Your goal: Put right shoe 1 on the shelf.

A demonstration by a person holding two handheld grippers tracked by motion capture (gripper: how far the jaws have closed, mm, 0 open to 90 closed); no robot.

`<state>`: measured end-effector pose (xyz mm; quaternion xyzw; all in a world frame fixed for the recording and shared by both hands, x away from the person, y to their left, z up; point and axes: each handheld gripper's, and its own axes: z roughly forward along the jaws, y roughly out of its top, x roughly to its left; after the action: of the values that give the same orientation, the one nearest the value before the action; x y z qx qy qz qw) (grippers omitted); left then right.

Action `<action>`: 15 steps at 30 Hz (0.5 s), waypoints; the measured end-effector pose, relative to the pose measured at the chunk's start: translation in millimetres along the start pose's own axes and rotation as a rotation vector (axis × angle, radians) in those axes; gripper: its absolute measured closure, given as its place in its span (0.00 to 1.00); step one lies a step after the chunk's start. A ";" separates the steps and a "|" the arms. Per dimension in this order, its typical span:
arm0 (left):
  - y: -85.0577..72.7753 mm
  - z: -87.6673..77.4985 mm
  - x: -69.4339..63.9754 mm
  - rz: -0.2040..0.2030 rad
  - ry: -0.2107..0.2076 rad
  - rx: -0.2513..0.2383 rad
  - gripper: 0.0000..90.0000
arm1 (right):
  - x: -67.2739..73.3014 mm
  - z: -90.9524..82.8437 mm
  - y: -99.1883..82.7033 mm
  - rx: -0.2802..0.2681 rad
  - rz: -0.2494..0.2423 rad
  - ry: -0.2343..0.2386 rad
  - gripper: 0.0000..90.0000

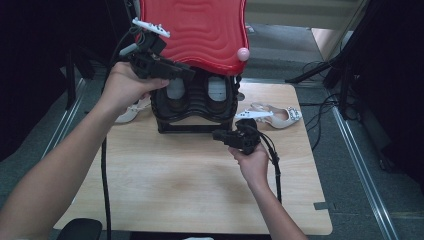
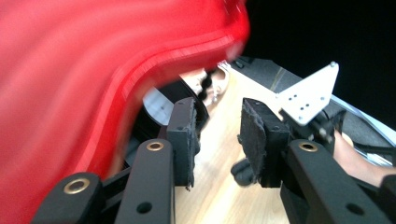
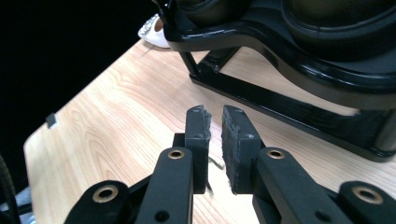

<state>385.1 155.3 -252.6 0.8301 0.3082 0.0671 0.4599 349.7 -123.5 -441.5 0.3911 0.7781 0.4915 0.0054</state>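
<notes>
A black two-well appliance [image 1: 195, 107] stands at the back of the wooden table [image 1: 190, 185], its red wavy lid [image 1: 195, 30] raised upright. My left gripper [image 1: 186, 72] hovers at the lid's lower left edge, above the left well; in the left gripper view its jaws [image 2: 217, 112] stand apart with nothing between them, the red lid [image 2: 70, 70] close on their left. My right gripper [image 1: 217, 135] points left just in front of the appliance's base [image 3: 299, 60]. Its pads [image 3: 214, 116] show a narrow gap with nothing in it.
A white slingback shoe with a jewelled toe [image 1: 275, 116] lies right of the appliance, another white shoe [image 1: 131, 111] lies left of it. A pink knob [image 1: 243, 53] sits on the lid's right corner. Cables trail from both grippers. Dark stands and floor surround the table.
</notes>
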 end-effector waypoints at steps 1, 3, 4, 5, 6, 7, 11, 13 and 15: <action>-5.0 -0.7 -1.2 0.002 -0.004 -0.003 0.73 | 0.3 -1.8 -1.7 -0.006 -0.004 -0.002 0.91; -15.9 -1.5 -3.5 0.001 -0.015 -0.013 0.71 | -2.0 -6.3 -6.1 -0.033 0.017 0.032 0.94; -23.3 -1.2 -4.8 -0.001 -0.024 -0.014 0.71 | -3.6 -7.6 -7.7 -0.039 0.030 0.044 0.95; -31.0 0.0 -6.2 0.002 -0.020 -0.016 0.71 | -6.6 -9.3 -10.4 -0.040 0.053 0.072 0.95; -35.4 1.0 -6.7 0.006 -0.018 -0.010 0.70 | -7.2 -11.7 -13.4 -0.046 0.051 0.064 0.97; -41.5 2.6 -7.6 0.007 -0.012 -0.005 0.70 | -6.9 -12.8 -15.2 -0.041 0.044 0.057 0.97; -66.1 8.4 -6.0 -0.011 -0.018 -0.002 0.68 | -8.8 -17.3 -23.9 -0.019 0.063 0.055 0.94; -78.3 11.5 -3.8 -0.027 -0.030 -0.003 0.67 | -10.0 -18.6 -28.8 -0.005 0.064 0.057 0.92; -89.5 14.8 -1.1 -0.050 -0.025 0.000 0.66 | -10.6 -18.7 -33.7 0.022 0.071 0.047 0.91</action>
<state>349.8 178.6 -332.9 0.8229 0.3230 0.0453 0.4653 329.3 -151.4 -461.8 0.4066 0.7690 0.4921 -0.0344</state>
